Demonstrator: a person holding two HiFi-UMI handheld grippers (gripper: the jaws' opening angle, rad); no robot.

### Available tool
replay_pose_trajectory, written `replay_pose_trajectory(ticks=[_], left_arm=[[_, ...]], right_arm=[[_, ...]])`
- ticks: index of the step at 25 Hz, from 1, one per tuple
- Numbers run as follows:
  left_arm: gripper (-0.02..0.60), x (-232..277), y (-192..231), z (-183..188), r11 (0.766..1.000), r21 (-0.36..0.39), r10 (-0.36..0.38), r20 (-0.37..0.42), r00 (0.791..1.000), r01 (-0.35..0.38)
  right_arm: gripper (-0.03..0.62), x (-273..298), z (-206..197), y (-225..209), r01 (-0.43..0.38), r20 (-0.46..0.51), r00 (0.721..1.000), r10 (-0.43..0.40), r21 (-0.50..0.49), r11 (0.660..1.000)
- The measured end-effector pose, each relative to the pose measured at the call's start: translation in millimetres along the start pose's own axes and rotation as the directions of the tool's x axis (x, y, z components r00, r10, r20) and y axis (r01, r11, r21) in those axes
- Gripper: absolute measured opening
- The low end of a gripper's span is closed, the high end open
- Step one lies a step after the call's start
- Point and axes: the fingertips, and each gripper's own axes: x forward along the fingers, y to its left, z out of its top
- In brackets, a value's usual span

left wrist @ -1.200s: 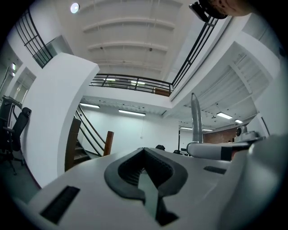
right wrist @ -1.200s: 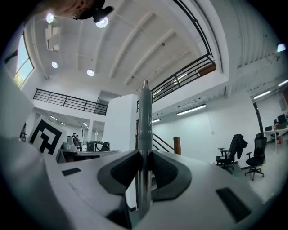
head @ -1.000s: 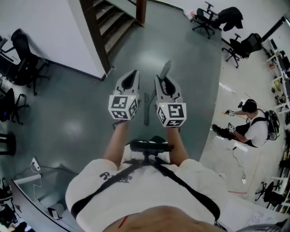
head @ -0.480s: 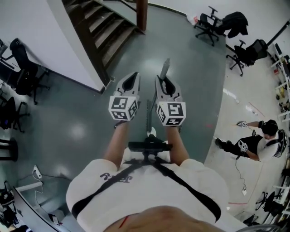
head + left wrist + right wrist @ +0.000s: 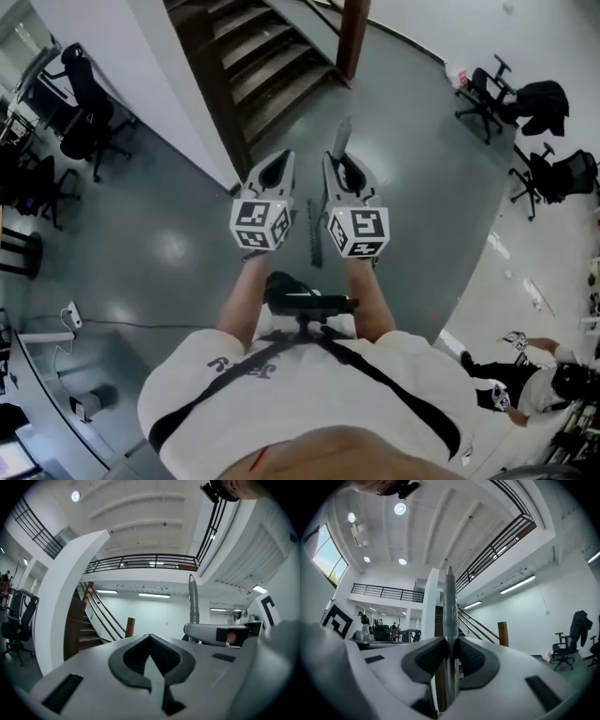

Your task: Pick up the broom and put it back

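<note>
A dark staircase (image 5: pixel 267 70) is rising beside a white wall (image 5: pixel 141 56), a wooden post (image 5: pixel 352 37) standing at its foot. Black office chairs (image 5: pixel 487 89) are sitting on the floor (image 5: pixel 159 244) at right, and a person (image 5: pixel 536 389) is crouching low in the lower right corner.

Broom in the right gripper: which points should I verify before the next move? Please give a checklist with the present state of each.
1. Right gripper shut on the broom handle: ok.
2. Handle runs upright between the pads, not slanted: ok.
3. Left gripper empty, jaws together: ok.
4. Office chairs stand off to the sides of the floor before the staircase: ok.
5. Broom head free of the person's feet: cannot tell, hidden below the arms.
6. Place where the broom belongs is in view: cannot tell.
</note>
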Motion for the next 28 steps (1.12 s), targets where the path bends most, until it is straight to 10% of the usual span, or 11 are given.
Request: replay_pose_trajectory(ticks=[14,28], left_arm=[[0.012,38.5,226.5,1.1,0.974,-0.004,0.226,0.053,0.973,-0.226],[0.011,35.8,357.8,-81.6,0.933,-0.087,0.350,-0.009,0.937,-0.350]], right_arm=[[0.095,223.1,-67.7,90.7,-0.242,-0.069,0.968,0.242,0.011,0.970],[0.095,329.5,-233.9,140.2,-0.280,-0.330,0.902,0.278,0.043,0.959]])
